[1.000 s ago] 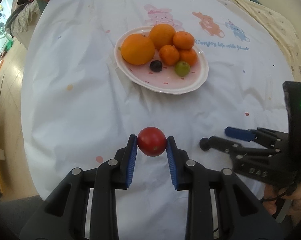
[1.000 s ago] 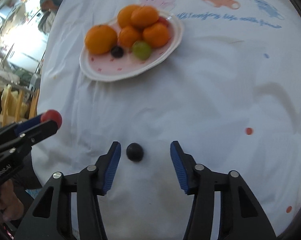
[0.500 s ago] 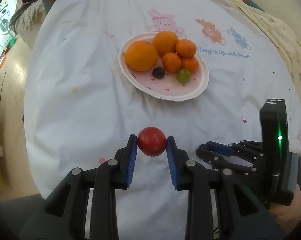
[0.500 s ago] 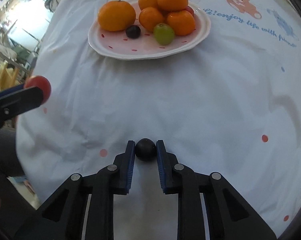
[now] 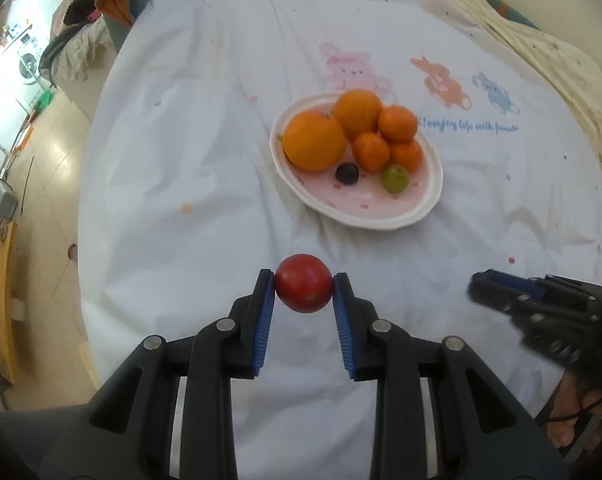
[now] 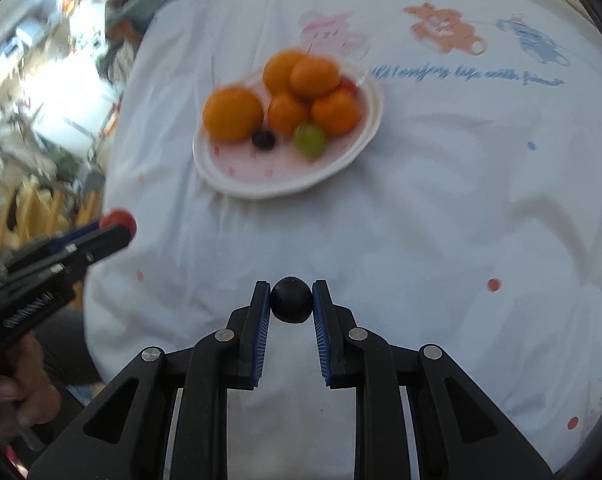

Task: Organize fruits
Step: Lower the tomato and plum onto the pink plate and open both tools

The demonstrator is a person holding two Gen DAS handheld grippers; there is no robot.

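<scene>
With both wrist views checked, I log my left hand-held gripper [image 5: 304, 289] pinching a red tomato [image 5: 303, 288] between its blue pads, at lower centre of the left view, held above the white cloth [image 5: 189, 152] that covers the tabletop. My right hand-held gripper [image 6: 291, 300] is clamped on a dark round fruit [image 6: 291, 299], small and near black, at lower centre of the right view; both pads touch its sides.

Plate [image 5: 417, 216]: white rim, pink inside, sits above centre in the left view, well apart from both held fruits. On it: one large orange [image 5: 313, 140] at the left, a second orange [image 5: 357, 109] behind it, and three smaller mandarins [image 5: 397, 123] grouped at the right, touching one another. In front of the oranges lie a dark grape [image 5: 346, 173] and a green grape [image 5: 395, 178], near each other but not touching. In the right view a bit of red shows behind the mandarins; I cannot tell what it is.

Cross-check: the right hand-held gripper appears at the right edge of the left view, blurred, and its fruit cannot be made out there. The left one appears at the left edge of the right view with the tomato at its tip.

Cloth print: cartoon rabbits [image 5: 353, 66] and a line of blue lettering [image 5: 467, 125] in the upper right of the left view. Right view is motion-blurred in its upper part
</scene>
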